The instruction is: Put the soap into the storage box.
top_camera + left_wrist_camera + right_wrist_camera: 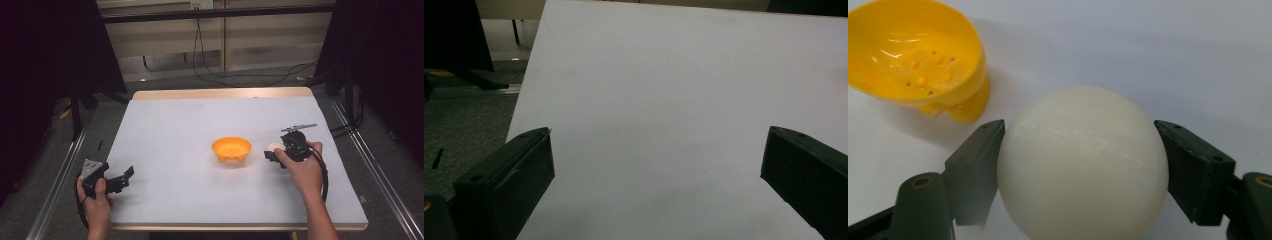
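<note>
A cream-white ball (pixel 1082 165) sits between the two black jaws of my right gripper (pixel 1080 167), and both pads press against its sides. From above, the ball (pixel 273 146) peeks out just left of that gripper (pixel 274 151), right of the middle of the table. A small yellow-orange bowl (pixel 231 149) with small holes in its bottom stands just left of the ball, also seen as the bowl (pixel 915 55) tilted at upper left. My left gripper (pixel 127 176) rests near the table's front left corner with its jaws spread wide over bare surface (pixel 656 165).
The white table top (pixel 200 120) has a wooden far edge. Metal rails run along both sides on the grey floor, and cables hang at the back. A thin grey rod (pixel 299 127) juts out above the right gripper.
</note>
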